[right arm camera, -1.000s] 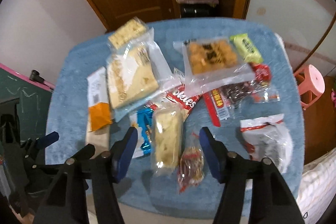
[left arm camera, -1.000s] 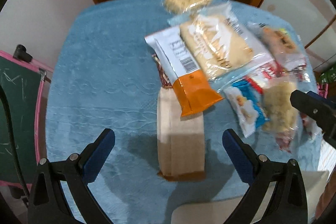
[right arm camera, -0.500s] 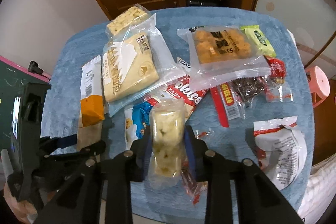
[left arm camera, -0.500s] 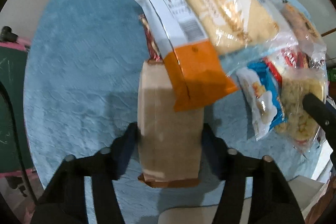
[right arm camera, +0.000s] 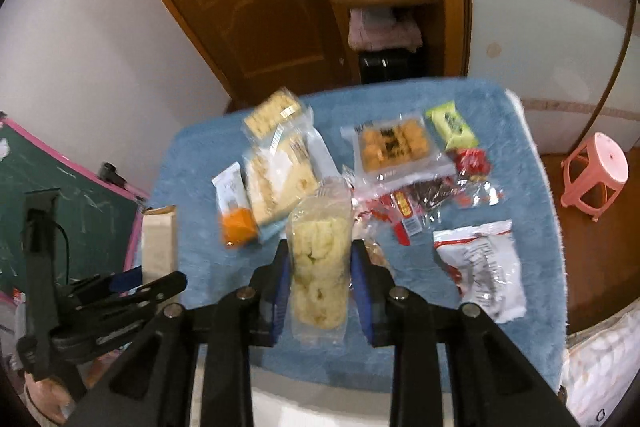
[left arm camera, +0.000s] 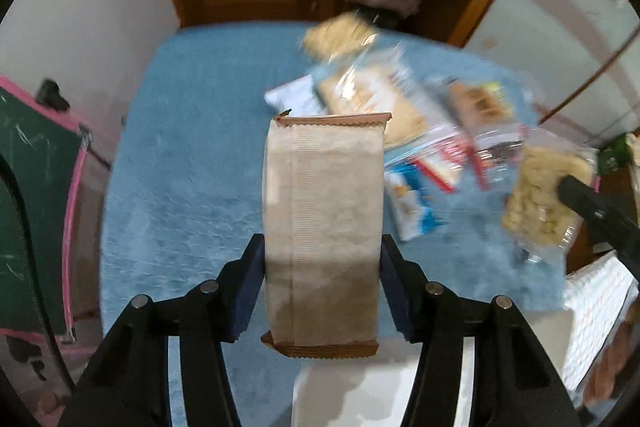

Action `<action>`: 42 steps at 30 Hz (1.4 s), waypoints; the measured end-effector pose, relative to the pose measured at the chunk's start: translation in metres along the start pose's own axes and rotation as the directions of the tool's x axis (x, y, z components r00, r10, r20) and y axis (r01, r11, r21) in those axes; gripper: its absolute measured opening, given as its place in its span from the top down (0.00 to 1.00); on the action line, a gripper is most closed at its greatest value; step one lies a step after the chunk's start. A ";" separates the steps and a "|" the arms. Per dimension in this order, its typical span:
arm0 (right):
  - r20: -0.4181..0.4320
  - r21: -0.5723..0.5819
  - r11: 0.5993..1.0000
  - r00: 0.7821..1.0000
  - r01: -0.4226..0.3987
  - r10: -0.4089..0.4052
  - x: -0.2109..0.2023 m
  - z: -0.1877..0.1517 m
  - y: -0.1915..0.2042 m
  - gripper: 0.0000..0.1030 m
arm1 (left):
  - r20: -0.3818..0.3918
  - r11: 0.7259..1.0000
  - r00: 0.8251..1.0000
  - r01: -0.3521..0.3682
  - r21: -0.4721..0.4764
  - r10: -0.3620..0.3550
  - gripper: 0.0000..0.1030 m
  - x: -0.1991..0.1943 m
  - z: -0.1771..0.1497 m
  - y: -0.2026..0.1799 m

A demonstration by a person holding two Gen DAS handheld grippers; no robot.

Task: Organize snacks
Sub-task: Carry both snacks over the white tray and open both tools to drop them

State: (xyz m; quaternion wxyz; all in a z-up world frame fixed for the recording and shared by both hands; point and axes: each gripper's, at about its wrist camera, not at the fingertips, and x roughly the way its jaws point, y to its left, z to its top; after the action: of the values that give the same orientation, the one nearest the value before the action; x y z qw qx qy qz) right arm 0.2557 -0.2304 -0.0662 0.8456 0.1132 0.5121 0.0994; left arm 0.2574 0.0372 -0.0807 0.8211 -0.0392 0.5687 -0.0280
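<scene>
Left gripper clamps brown packet — right gripper, clear bag

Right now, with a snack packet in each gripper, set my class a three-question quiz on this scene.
1. True or false: the left gripper holds the brown packet.
2. What does the right gripper hold? A) green packet B) clear packet of pale snacks C) pink stool
3. Fill in: the remaining snacks lie on a ____ cloth.

Key: 1 true; 2 B; 3 blue.
</scene>
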 end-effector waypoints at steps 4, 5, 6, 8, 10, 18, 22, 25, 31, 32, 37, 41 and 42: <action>0.057 -0.021 0.999 0.998 -0.040 0.041 -0.039 -0.005 0.012 0.72 | 0.105 0.998 0.993 0.057 0.028 -0.060 0.48 -0.061 -0.014 -0.010; 0.065 -0.025 0.998 0.997 -0.051 0.053 -0.046 -0.006 0.015 0.72 | 0.125 0.997 0.989 0.073 0.033 -0.077 0.48 -0.074 -0.017 -0.013; 0.068 -0.027 0.998 0.996 -0.064 0.065 -0.050 -0.008 0.017 0.72 | 0.146 0.995 0.985 0.087 0.038 -0.092 0.48 -0.092 -0.022 -0.010; 0.067 -0.020 0.995 0.993 -0.099 0.100 -0.058 -0.010 0.019 0.72 | 0.174 0.994 0.979 0.099 0.053 -0.107 0.47 -0.110 -0.031 -0.012; 0.053 -0.018 0.992 0.991 -0.125 0.126 -0.059 -0.013 0.020 0.72 | 0.191 0.992 0.975 0.102 0.076 -0.115 0.47 -0.122 -0.042 -0.016; -0.002 0.064 0.991 0.993 -0.114 0.114 -0.044 -0.024 -0.002 0.72 | 0.153 0.986 0.980 0.111 0.125 -0.129 0.47 -0.124 -0.067 -0.031; -0.003 0.123 0.986 0.993 -0.115 0.116 -0.042 -0.030 -0.017 0.72 | 0.145 0.984 0.980 0.115 0.135 -0.135 0.47 -0.124 -0.072 -0.035; 0.003 0.120 0.985 0.992 -0.125 0.126 -0.050 -0.036 -0.016 0.72 | 0.151 0.982 0.979 0.111 0.151 -0.134 0.47 -0.126 -0.080 -0.040; 0.069 0.065 0.984 0.984 -0.166 0.162 -0.097 -0.062 0.004 0.72 | 0.201 0.977 0.969 0.109 0.185 -0.146 0.47 -0.138 -0.098 -0.041; 0.087 0.051 0.982 0.981 -0.180 0.175 -0.107 -0.069 0.009 0.72 | 0.210 0.976 0.966 0.112 0.188 -0.151 0.47 -0.140 -0.102 -0.041; 0.132 0.007 0.978 0.969 -0.210 0.207 -0.141 -0.108 0.029 0.72 | 0.272 0.968 0.947 0.112 0.223 -0.172 0.47 -0.155 -0.128 -0.043; 0.158 -0.029 0.979 0.966 -0.201 0.203 -0.159 -0.136 0.043 0.72 | 0.342 0.969 0.927 0.074 0.237 -0.154 0.47 -0.164 -0.152 -0.042; 0.167 -0.038 0.980 0.965 -0.197 0.200 -0.164 -0.144 0.045 0.72 | 0.343 0.969 0.926 0.075 0.234 -0.154 0.47 -0.164 -0.155 -0.042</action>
State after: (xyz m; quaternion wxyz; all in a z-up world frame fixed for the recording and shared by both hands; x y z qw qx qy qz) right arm 0.0510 -0.2212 0.0201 0.8731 0.1633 0.4230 0.1790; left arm 0.0543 0.0055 0.0220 0.9074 0.0126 0.3995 -0.1303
